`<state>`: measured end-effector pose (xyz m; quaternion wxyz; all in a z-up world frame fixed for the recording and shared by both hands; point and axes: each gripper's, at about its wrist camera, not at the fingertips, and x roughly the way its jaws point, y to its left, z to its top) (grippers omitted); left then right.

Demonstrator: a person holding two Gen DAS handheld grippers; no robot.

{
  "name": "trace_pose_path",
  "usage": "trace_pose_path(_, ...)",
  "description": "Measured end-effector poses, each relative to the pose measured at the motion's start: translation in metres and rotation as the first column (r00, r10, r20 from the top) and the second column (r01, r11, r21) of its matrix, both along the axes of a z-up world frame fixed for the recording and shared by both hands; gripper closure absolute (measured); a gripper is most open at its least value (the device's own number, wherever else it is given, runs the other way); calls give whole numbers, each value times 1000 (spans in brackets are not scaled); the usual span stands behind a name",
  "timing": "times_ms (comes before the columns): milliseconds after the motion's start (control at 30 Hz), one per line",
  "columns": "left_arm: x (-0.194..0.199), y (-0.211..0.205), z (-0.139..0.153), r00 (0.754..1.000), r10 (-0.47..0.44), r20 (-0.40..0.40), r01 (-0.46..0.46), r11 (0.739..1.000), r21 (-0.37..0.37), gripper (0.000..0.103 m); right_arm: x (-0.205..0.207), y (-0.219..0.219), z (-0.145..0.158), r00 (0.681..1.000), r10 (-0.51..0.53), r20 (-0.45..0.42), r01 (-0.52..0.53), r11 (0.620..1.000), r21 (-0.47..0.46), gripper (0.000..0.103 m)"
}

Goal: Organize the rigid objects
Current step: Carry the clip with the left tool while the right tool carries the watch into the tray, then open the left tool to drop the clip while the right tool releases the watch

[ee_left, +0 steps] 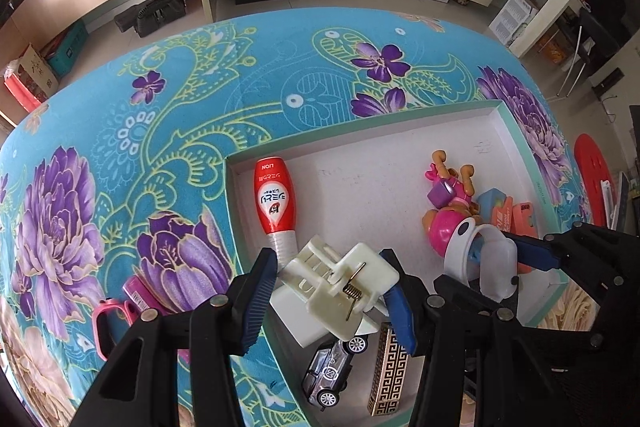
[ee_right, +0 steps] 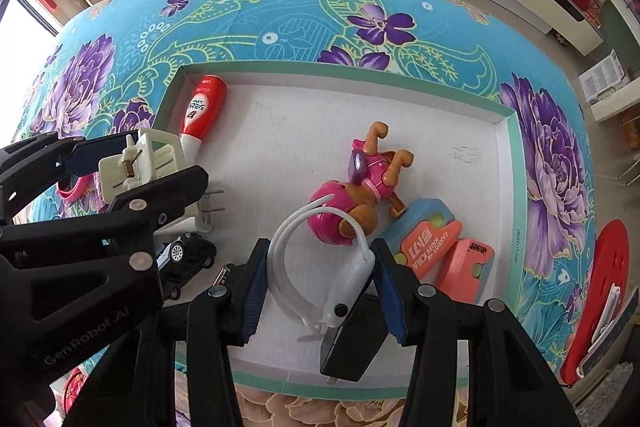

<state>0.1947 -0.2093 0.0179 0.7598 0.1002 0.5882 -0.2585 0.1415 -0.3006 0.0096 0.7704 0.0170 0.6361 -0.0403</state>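
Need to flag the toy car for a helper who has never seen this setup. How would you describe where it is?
Find the white tray on the blue floral cloth. The toy car sits at the tray's near-left corner, below the left gripper and its white clip. It is dark grey, the only thing with wheels.

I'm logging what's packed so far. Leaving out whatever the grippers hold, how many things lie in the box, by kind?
Bottle: 1
Dog figure: 1
Toy car: 1
Chargers, white and black: 2
Carrot toys, blue and pink: 2
Patterned case: 1
Total: 8
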Motion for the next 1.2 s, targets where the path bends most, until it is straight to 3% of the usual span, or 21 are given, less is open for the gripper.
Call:
trace_pose_path(433, 1, -12, -13, 999, -11, -36, 11, 1000, 5, 46, 3, -5, -14, 1000, 4, -15, -4, 1000, 16, 51)
trace_pose_path(567, -1, -12, -11, 999, -11, -36, 11, 1000, 9, 38, 5, -8, -15, 1000, 1, -26, -1, 1000, 21, 51)
trace_pose_path(700, -2, -6, -5, 999, -8, -39, 8, 1000, 6, 37, 3, -10, -15, 999, -11, -36, 13, 999, 44, 51)
trace_pose_path(1200, -5, 25, 19, 999, 37, -6, -37, 999, 5, 35, -8, -2, 22, 1000, -14, -13, 14, 1000, 0, 51)
